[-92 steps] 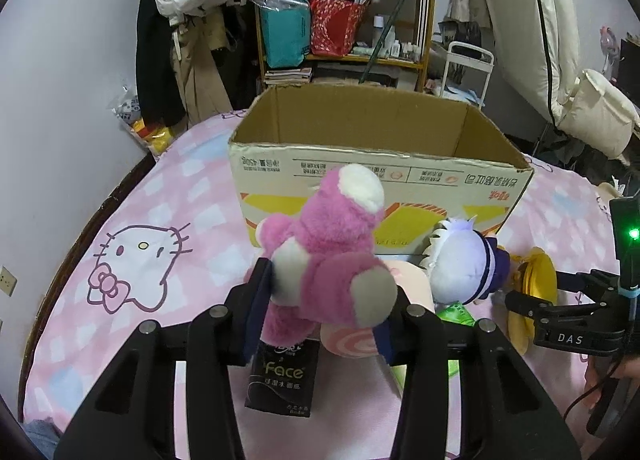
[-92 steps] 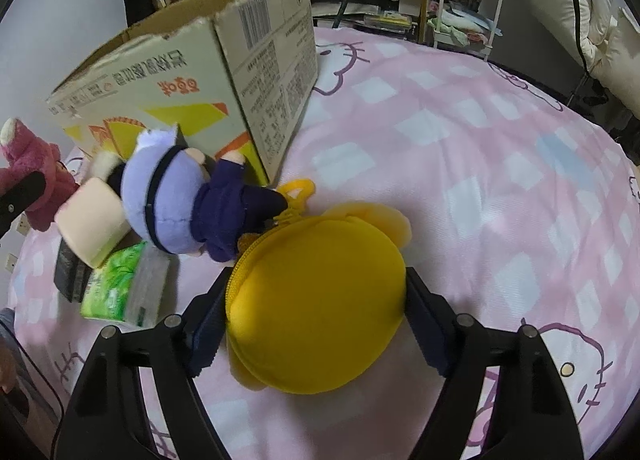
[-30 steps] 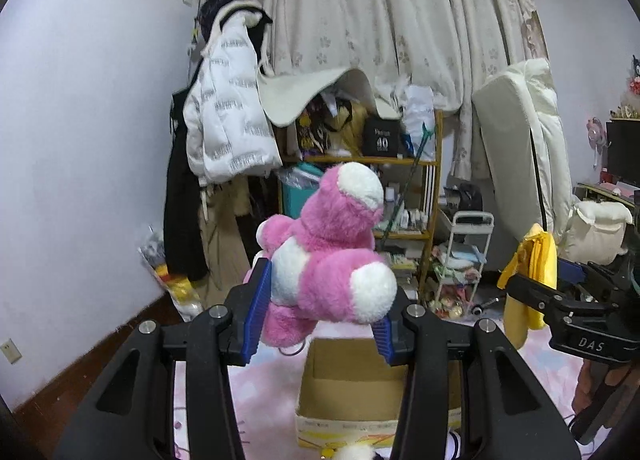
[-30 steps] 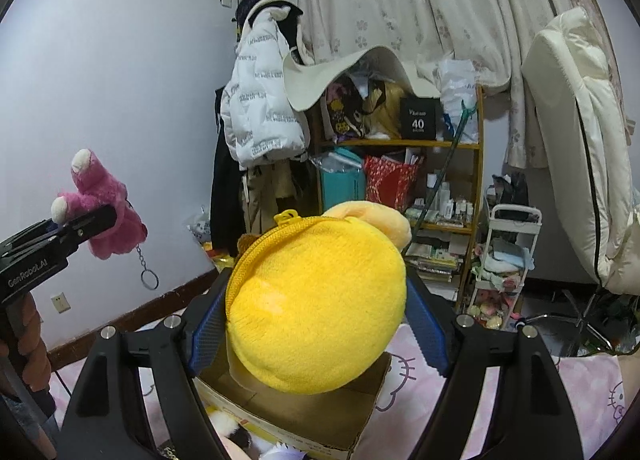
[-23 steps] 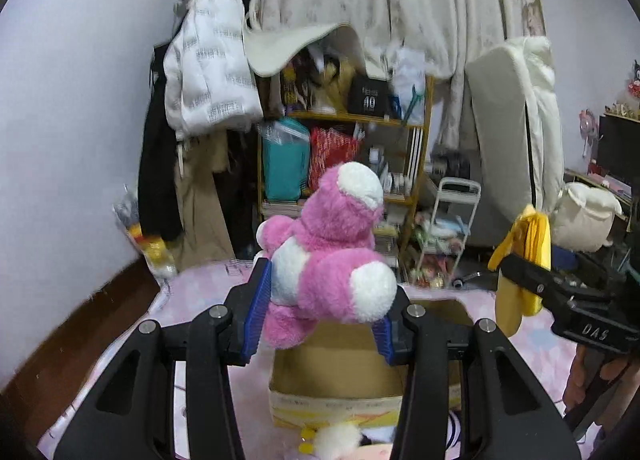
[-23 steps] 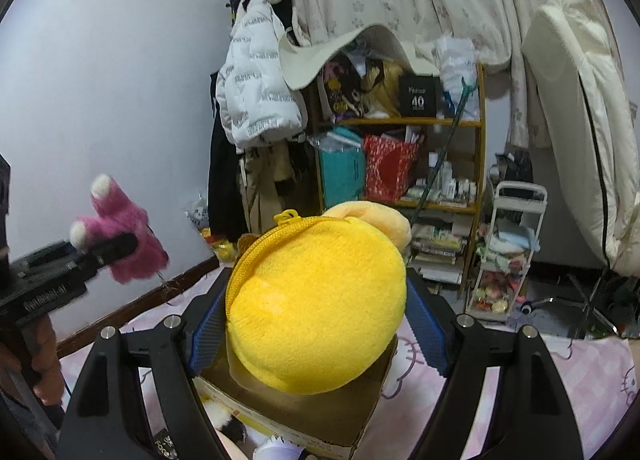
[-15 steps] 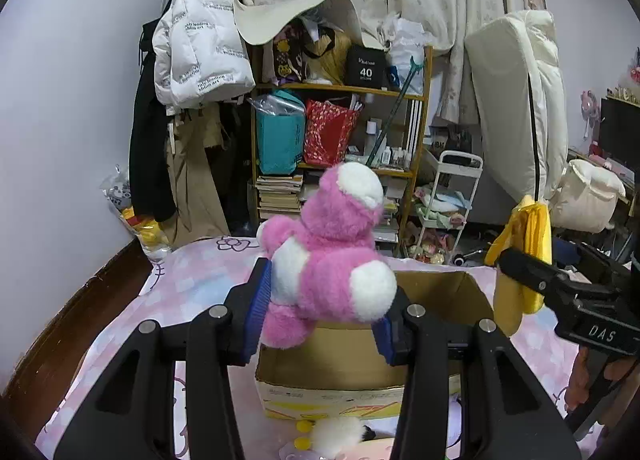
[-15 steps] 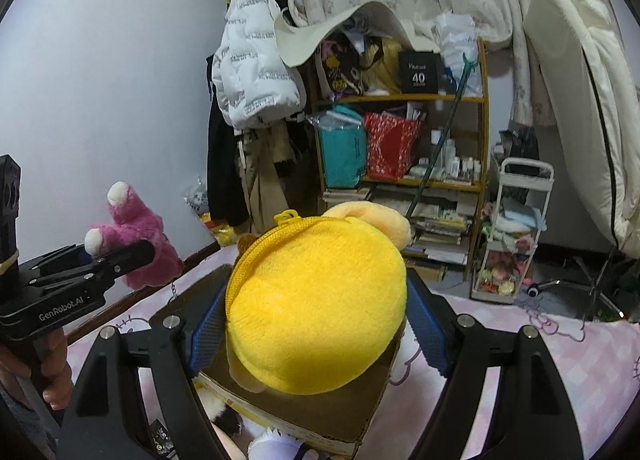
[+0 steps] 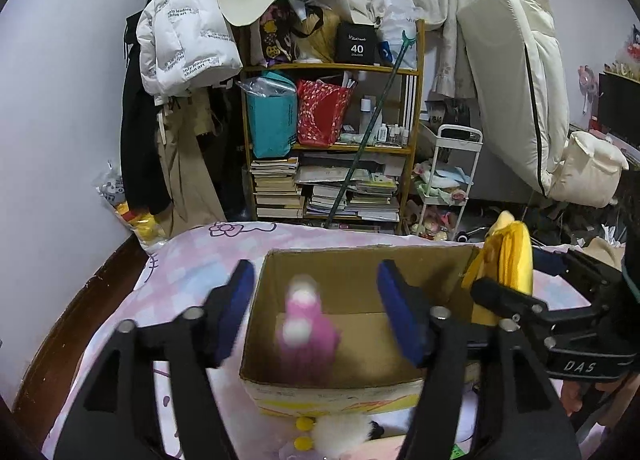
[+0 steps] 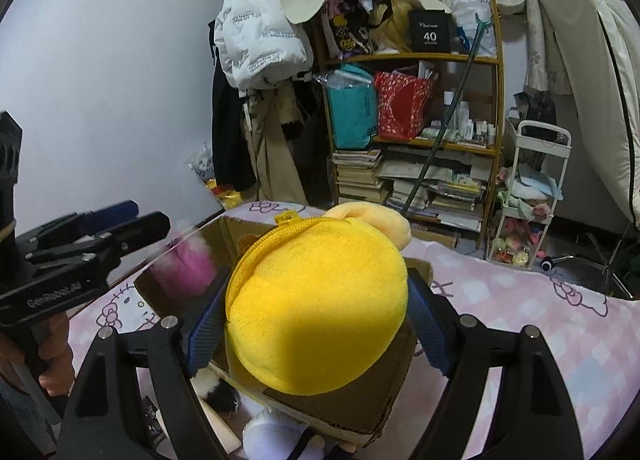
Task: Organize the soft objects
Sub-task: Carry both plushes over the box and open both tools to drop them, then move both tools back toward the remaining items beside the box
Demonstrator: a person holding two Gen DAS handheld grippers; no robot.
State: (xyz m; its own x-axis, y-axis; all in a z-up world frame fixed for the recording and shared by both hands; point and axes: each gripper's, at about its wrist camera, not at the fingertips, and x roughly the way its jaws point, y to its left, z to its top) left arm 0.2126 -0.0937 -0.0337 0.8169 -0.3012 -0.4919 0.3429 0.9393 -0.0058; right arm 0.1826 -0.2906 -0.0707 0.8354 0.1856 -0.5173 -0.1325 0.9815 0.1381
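Observation:
My left gripper [image 9: 318, 310] is open above the open cardboard box [image 9: 296, 392] on the pink bed. The pink plush bear [image 9: 306, 334] is blurred in mid-air, falling into the box; it also shows in the right wrist view [image 10: 184, 264]. My right gripper [image 10: 318, 322] is shut on the round yellow plush pouch [image 10: 320, 308] and holds it over the box's right side [image 10: 352, 408]. That pouch shows in the left wrist view [image 9: 508, 252], with the right gripper's fingers [image 9: 504, 298] around it. The left gripper shows at the left of the right wrist view [image 10: 120, 228].
A white and purple doll [image 10: 272, 436] and other small items lie on the bed in front of the box. A cluttered bookshelf [image 9: 332, 148], hanging coats [image 9: 180, 72], a white trolley [image 9: 452, 180] and a leaning mattress [image 9: 516, 80] stand behind the bed.
My left gripper has opened and let go of the pink bear, which is dropping into the box. Both grippers have tilted down over the box. The right gripper still holds the yellow pouch.

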